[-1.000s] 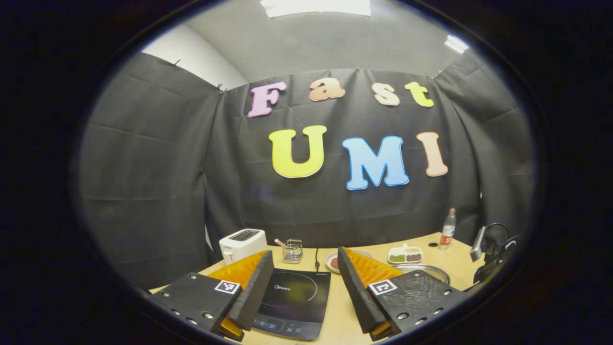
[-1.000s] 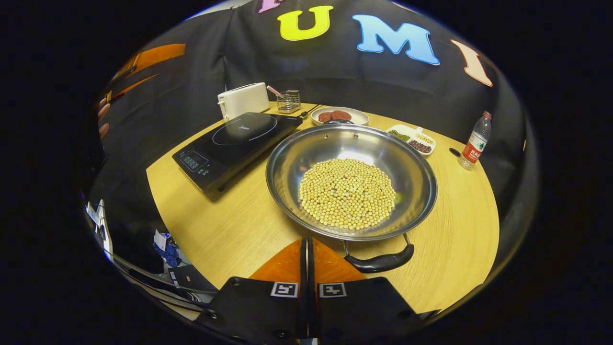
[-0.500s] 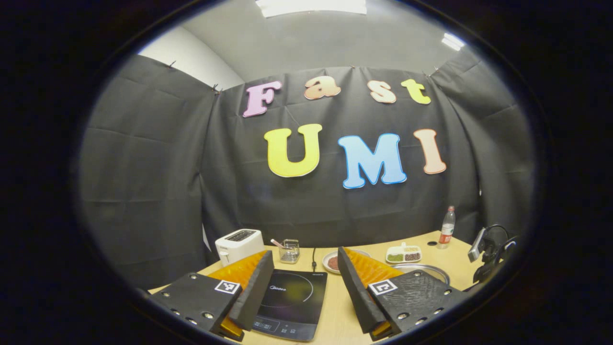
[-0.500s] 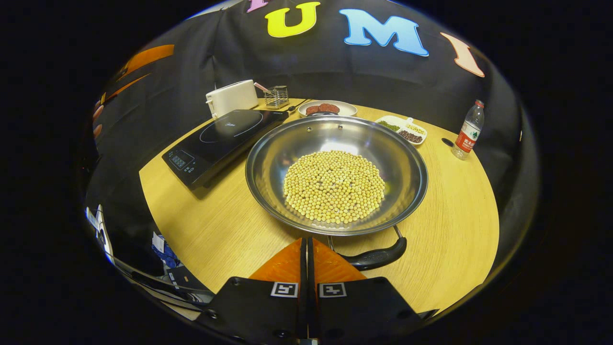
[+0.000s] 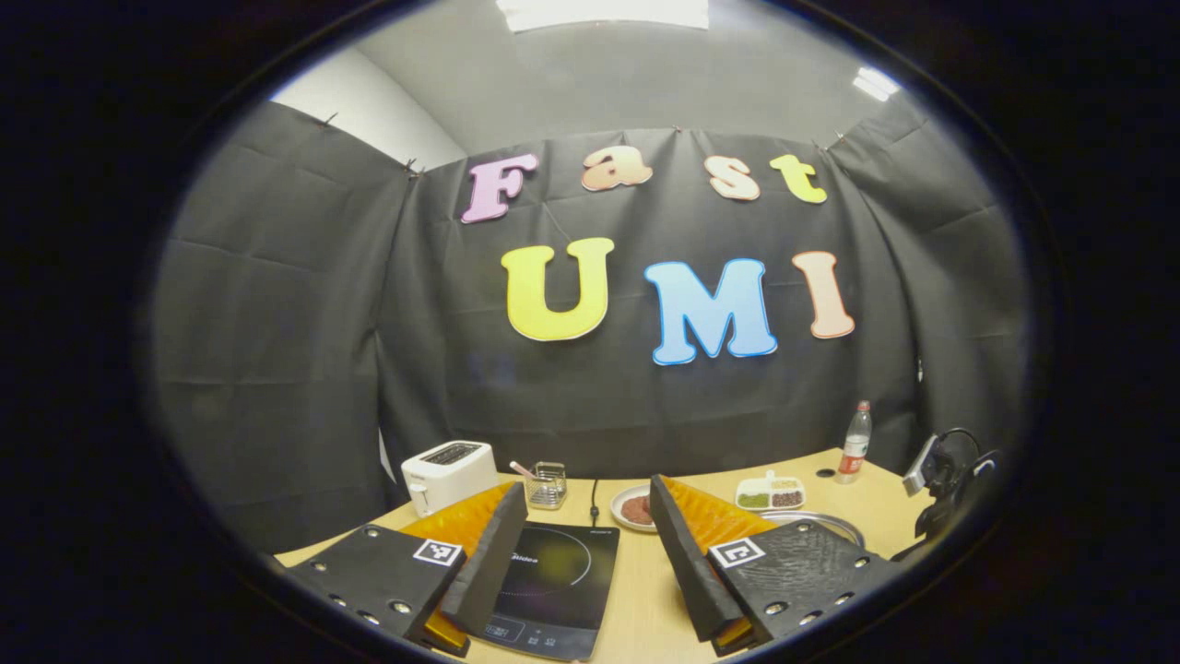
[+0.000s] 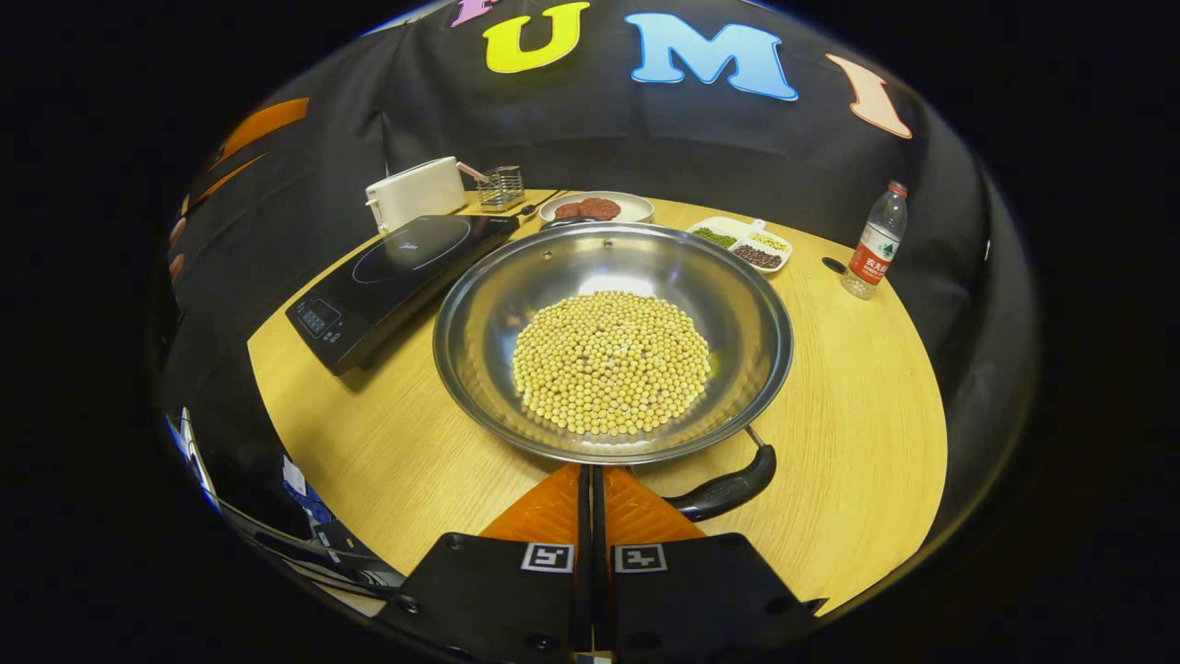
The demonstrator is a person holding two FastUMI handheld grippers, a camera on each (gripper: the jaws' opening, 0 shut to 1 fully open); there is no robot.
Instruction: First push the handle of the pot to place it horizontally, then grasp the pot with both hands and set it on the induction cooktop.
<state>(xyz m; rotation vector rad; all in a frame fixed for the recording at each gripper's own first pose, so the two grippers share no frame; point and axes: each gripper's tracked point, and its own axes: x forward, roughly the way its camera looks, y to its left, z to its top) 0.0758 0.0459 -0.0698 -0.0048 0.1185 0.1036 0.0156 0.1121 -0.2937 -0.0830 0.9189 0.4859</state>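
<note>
In the right gripper view we see the right gripper (image 6: 591, 470) with its two fingers pressed flat together and nothing between them, the tips at the near rim of the pot (image 6: 479, 314), touching or nearly so. Just to the right of the tips lies the pot's black handle (image 6: 725, 489), running aslant from the rim toward the table edge. The pot is a wide steel pan with a round heap of soybeans (image 6: 611, 361) in its middle, and it stands on the round wooden table (image 6: 857, 397), close beside the induction cooktop (image 6: 396, 267) but not on it. Behind the cooktop we make out a white toaster (image 6: 417, 192) and a small wire basket (image 6: 501, 187); beyond the pot, a plate of dark patties (image 6: 595, 207) and a divided dish of beans (image 6: 739, 245) — a water bottle (image 6: 874, 242) stands off to the right.

In the left gripper view the left gripper (image 5: 581, 503) hangs above the table with its jaws spread wide, empty, the cooktop (image 5: 553, 576) showing between and below them. The pot's rim (image 5: 830, 522) peeks out behind the right-hand finger.
</note>
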